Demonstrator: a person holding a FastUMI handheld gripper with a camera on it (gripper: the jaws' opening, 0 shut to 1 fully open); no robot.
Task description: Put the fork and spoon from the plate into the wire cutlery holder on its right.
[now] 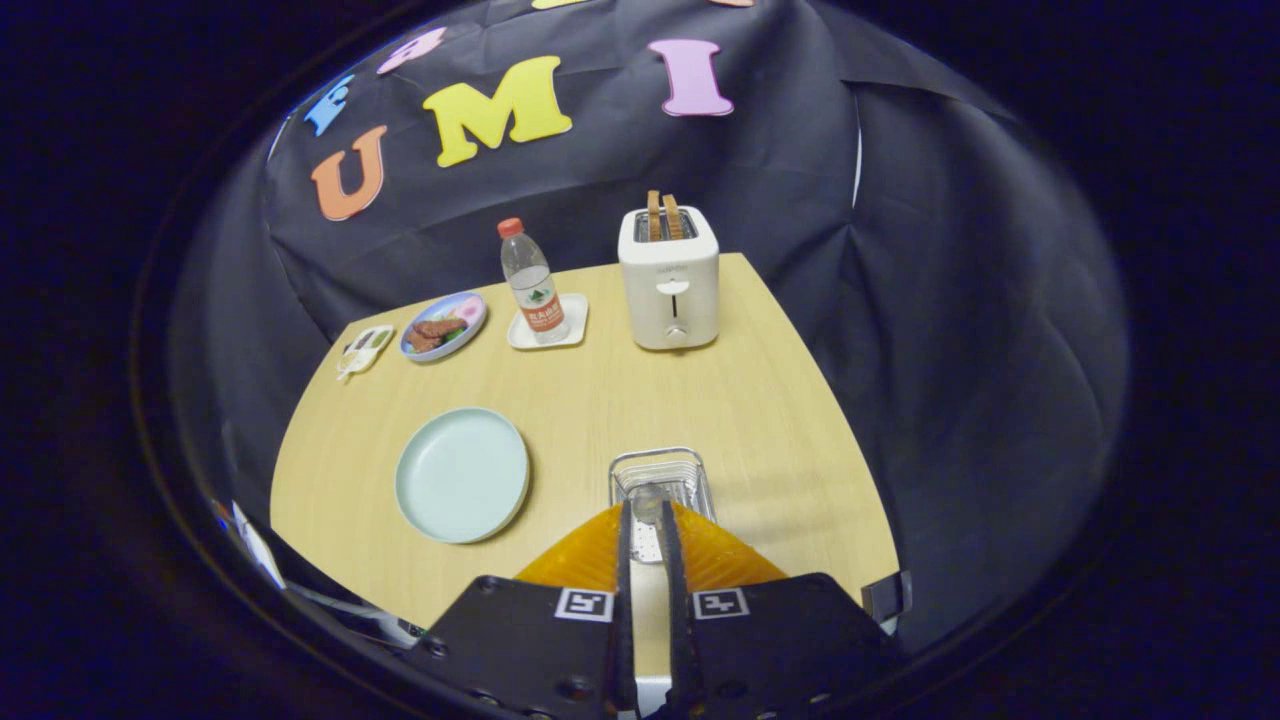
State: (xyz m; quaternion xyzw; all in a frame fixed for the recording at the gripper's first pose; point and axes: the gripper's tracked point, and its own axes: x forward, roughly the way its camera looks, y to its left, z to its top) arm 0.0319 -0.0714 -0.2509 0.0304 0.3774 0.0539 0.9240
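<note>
wire cutlery holder (pixel 660 476) one, plate (pixel 461 474) one bare; tool (pixel 647 515) pinching spoon (pixel 648 497).

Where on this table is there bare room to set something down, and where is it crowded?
Bare wood lies between the empty plate and the toaster, and right of the wire cutlery holder to the table edge. The back row is crowded: small dish, food plate, bottle on its tray. The gripper, closed on a utensil, hangs over the holder.
</note>
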